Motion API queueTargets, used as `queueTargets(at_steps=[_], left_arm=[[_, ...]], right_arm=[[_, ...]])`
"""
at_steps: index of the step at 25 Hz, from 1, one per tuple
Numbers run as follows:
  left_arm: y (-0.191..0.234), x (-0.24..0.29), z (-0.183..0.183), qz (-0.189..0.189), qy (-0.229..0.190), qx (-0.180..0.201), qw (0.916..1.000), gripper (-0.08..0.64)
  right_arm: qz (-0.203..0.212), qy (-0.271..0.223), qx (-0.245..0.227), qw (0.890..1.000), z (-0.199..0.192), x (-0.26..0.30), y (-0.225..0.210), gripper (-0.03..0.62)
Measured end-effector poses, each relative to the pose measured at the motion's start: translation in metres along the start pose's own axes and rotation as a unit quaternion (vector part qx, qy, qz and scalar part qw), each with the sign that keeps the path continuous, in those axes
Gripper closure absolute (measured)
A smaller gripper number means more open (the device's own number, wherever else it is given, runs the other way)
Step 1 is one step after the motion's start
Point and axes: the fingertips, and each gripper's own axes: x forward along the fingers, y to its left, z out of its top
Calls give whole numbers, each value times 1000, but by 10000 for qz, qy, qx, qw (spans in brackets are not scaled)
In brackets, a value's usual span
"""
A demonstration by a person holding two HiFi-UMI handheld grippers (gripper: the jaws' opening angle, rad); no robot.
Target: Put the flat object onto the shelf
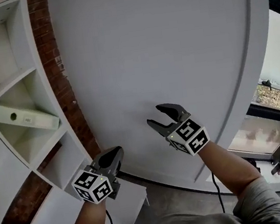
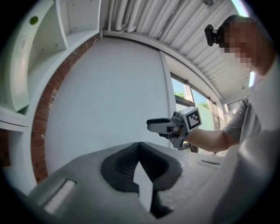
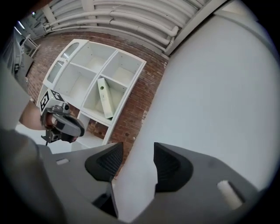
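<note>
The flat object (image 1: 24,117), a long white box with a green dot, lies tilted in a middle compartment of the white shelf (image 1: 7,87) at the left. It also shows in the right gripper view (image 3: 105,98) and at the left gripper view's left edge (image 2: 19,65). My left gripper (image 1: 115,151) hangs below and right of the shelf, jaws shut on nothing (image 2: 139,144). My right gripper (image 1: 154,115) is held in front of the white wall, jaws apart with nothing between them (image 3: 138,151). Each gripper sees the other: right gripper (image 2: 168,127), left gripper (image 3: 61,122).
A big white curved wall panel (image 1: 163,54) fills the middle. A strip of red brick (image 1: 64,88) runs between it and the shelf. Windows (image 1: 277,58) stand at the right. A low white surface (image 1: 56,214) sits under the shelf, with a black cable (image 1: 216,191) near the floor.
</note>
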Motion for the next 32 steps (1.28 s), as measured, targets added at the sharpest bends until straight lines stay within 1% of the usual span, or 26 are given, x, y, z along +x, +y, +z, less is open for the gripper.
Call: queueTargets(at_steps=[4,8,13,16,20,23,27,32], left_arm=[[-60,64,-25,-632,156,-21,9979,566],[-128,116,-55,-1224,325,-56,9919,566],[-214,166,-99,-1778,531,-238,9824,566],[-261,186,-129,-2023,707,-342,9762,566],[-312,201,-171,-2182,984,-424,9700,566],[-335,207,-202,-2218,1200,-505,9664,566],[-347,209,-240,-2152,1468,-609,9635,566],[-345,199,-282,-2012,1854,-753,9589,566]], right_arm=[[-272,335,126,9990,-54,-82,-24,408],[-691,580,455,9949,-104,-162,-42,457],[-1100,869,1092,9841,-171,-262,-48,496],[-1300,1001,1555,9741,-215,-318,-46,520],[-1569,1270,2146,9556,-278,-386,-33,545],[-1720,1521,2502,9406,-327,-422,-18,573],[-1866,1756,2915,9216,-382,-454,2,583],[-2013,1917,3358,9000,-428,-473,19,583]])
